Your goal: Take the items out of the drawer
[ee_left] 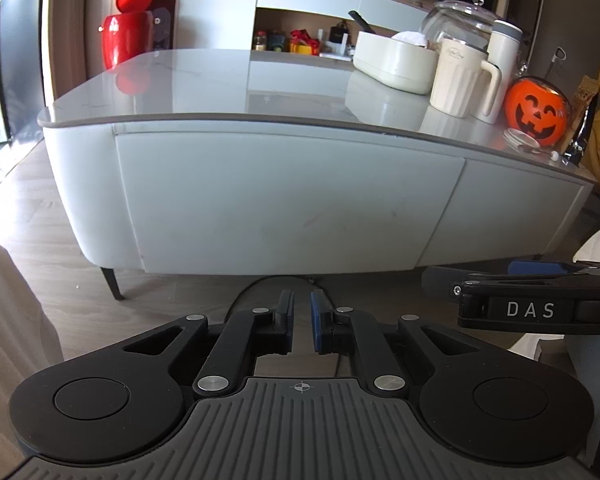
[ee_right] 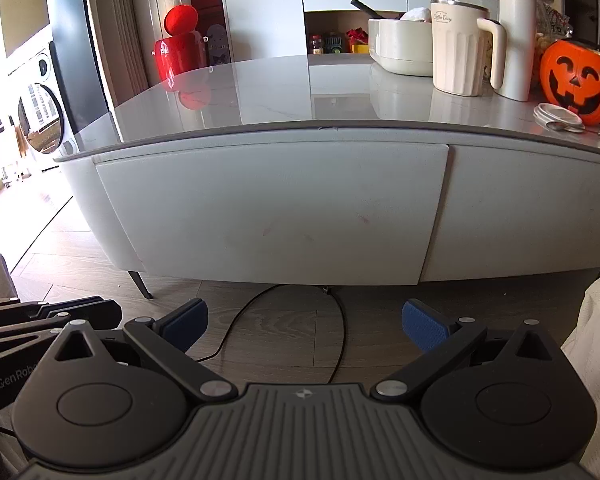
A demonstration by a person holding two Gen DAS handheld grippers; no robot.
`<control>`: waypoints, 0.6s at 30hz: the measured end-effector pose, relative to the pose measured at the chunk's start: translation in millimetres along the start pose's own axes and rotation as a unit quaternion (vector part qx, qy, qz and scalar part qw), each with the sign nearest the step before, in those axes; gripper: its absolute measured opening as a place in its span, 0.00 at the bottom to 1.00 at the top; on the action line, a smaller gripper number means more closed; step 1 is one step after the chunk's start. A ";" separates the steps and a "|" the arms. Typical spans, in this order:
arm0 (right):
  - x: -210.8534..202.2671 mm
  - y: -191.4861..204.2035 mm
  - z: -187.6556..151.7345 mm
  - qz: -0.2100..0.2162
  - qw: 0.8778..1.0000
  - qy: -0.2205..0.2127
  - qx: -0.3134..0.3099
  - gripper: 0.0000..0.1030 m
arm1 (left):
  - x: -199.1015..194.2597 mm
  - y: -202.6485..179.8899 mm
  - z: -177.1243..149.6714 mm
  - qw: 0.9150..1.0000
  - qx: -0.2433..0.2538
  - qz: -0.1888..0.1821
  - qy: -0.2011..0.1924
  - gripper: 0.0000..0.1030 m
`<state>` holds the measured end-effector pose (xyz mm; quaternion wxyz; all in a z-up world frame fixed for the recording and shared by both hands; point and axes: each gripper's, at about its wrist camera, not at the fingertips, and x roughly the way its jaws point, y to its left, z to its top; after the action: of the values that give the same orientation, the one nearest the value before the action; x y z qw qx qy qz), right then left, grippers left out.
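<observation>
A low white coffee table faces both cameras, its two drawer fronts closed flush. The wide left drawer front (ee_left: pixel 280 200) (ee_right: pixel 272 212) fills the middle of each view, and a narrower right drawer front (ee_left: pixel 512 208) (ee_right: pixel 532 208) sits beside it. No drawer contents show. My left gripper (ee_left: pixel 302 322) hovers over the floor short of the table, shut, its blue pads nearly together with nothing between them. My right gripper (ee_right: pixel 306 322) hangs at a similar distance, open wide and empty. Its black body marked "DAS" enters the left wrist view from the right.
On the glossy grey tabletop (ee_right: pixel 260 92) stand a cream ribbed mug (ee_right: pixel 458 48), a white bottle (ee_right: pixel 516 32), a glass jar, a cream tub (ee_right: pixel 400 48) and an orange pumpkin bucket (ee_right: pixel 578 80). A black cable (ee_right: pixel 340 320) loops on the wooden floor. A dark table leg (ee_right: pixel 140 284) stands at the left.
</observation>
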<state>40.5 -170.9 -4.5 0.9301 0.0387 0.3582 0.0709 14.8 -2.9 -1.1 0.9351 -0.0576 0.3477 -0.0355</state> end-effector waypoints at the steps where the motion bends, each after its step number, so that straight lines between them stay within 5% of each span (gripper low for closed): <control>1: 1.0 -2.9 1.8 0.003 1.000 0.003 0.006 1.00 | 0.5 1.3 2.4 1.000 -0.004 -0.006 0.000 0.10; 7: 11.5 -15.2 21.3 0.004 1.000 -0.001 0.009 1.00 | 8.6 16.1 36.4 0.999 -0.003 -0.017 -0.038 0.10; 18: 46.8 -43.6 75.3 -0.040 0.995 -0.030 -0.082 1.00 | 56.5 67.8 116.7 0.992 0.093 0.017 -0.082 0.13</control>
<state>129.9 -208.1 14.9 0.9427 -0.0499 0.3240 0.0619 135.6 67.9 41.1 0.9623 0.0330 0.2657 -0.0475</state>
